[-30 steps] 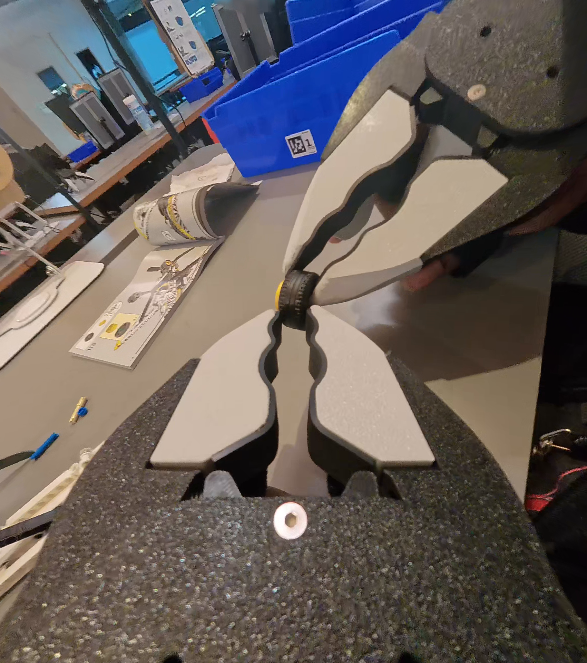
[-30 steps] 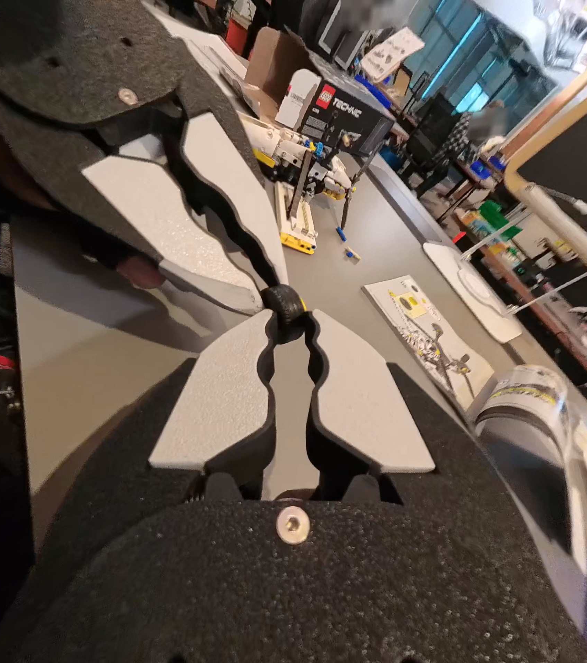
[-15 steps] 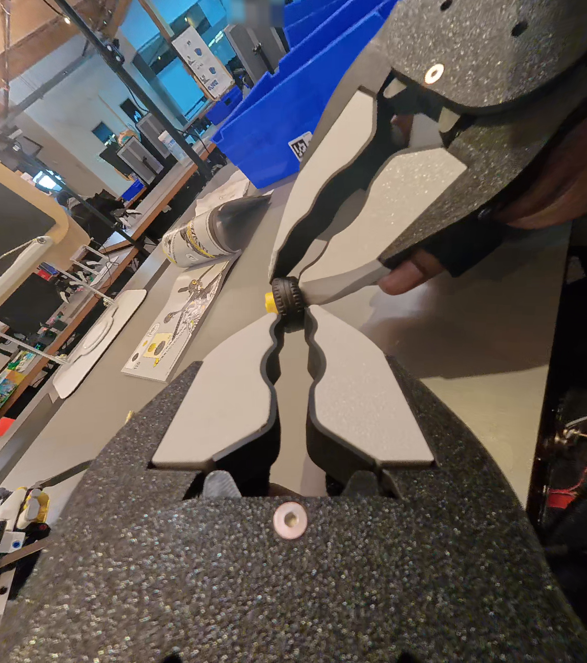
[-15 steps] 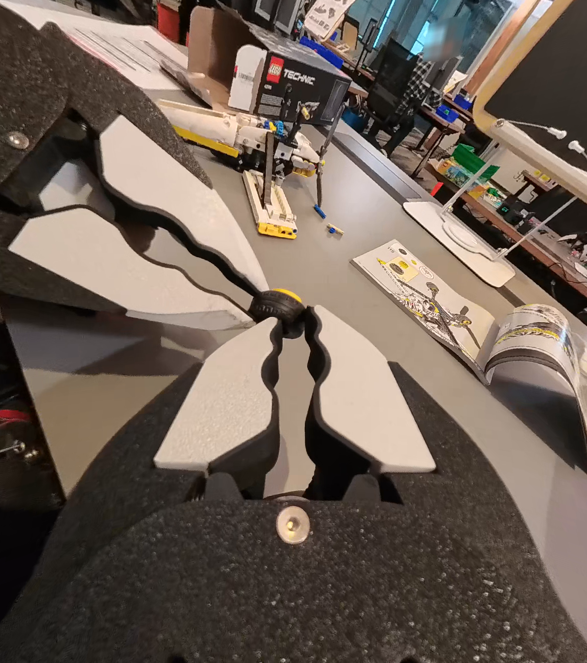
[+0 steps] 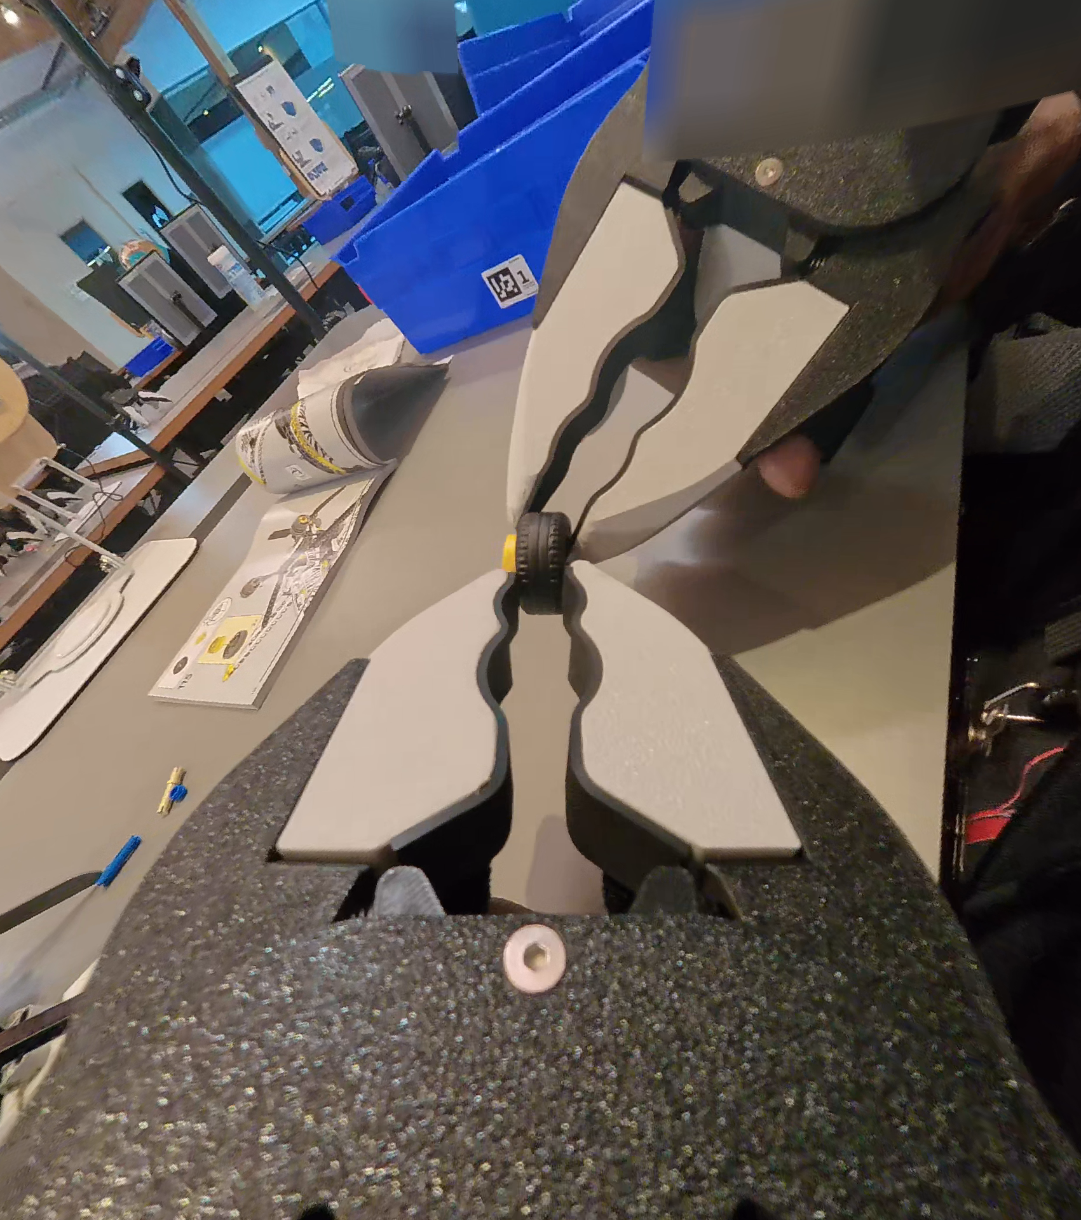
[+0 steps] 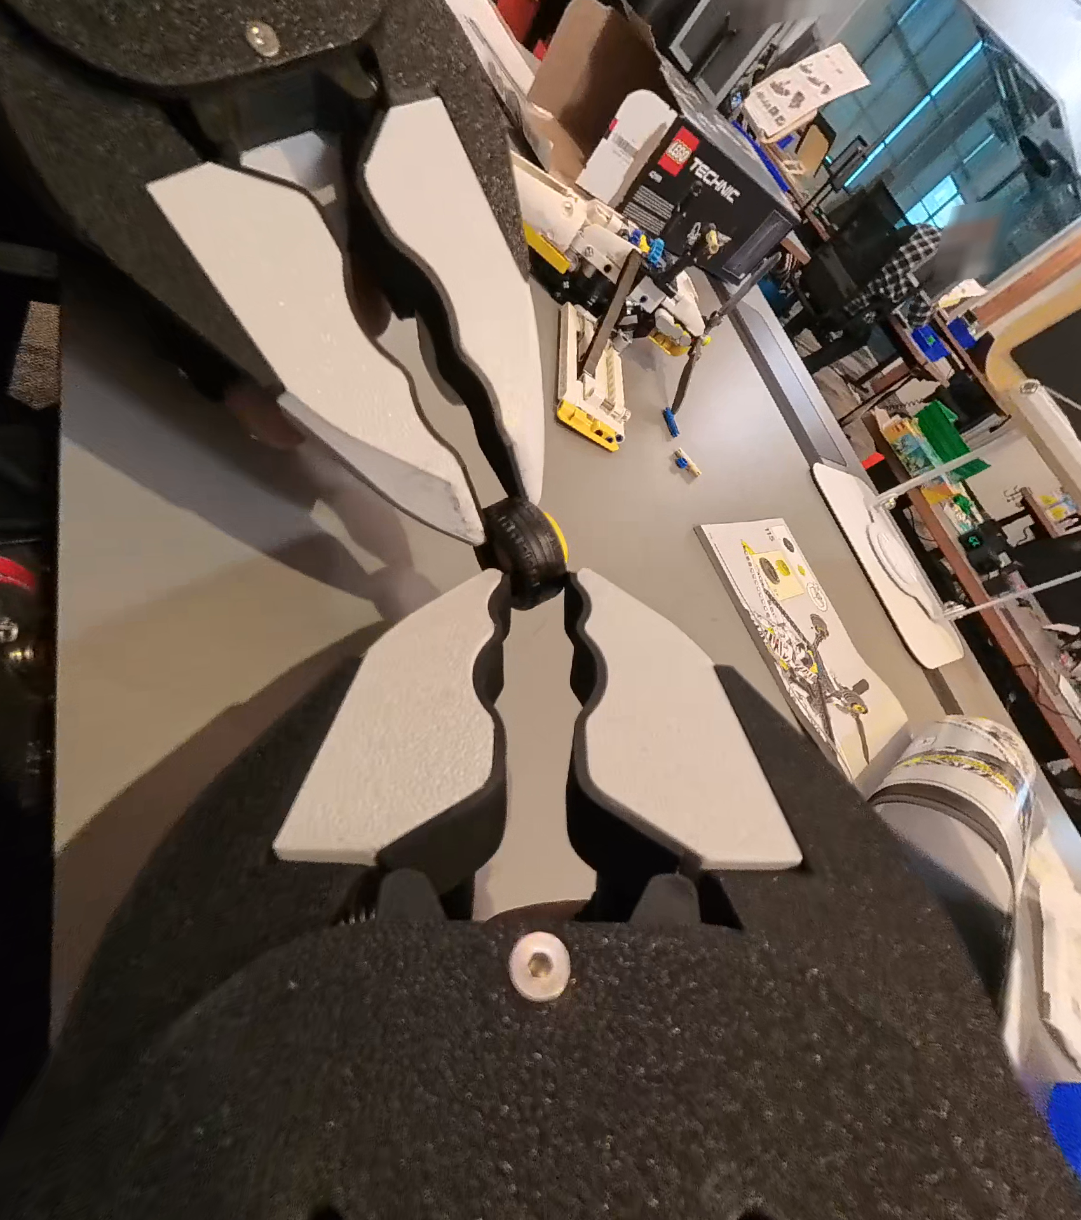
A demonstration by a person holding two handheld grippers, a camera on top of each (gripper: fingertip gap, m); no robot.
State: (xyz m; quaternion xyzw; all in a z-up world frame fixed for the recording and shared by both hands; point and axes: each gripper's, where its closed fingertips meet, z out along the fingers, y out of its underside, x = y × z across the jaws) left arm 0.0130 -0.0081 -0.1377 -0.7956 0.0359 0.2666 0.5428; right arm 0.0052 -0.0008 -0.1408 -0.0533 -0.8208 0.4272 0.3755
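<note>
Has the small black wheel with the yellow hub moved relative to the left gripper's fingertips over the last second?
No. The wheel sits at the left gripper's tips as before, right gripper still on it. The booklet behind shifts, so the camera moved.

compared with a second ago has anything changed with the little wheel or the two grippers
No change in the grasp: the small black wheel with a yellow hub is still pinched from opposite sides by the left gripper and the right gripper, tip to tip above the grey table. Both views tilted away and then back.
</note>
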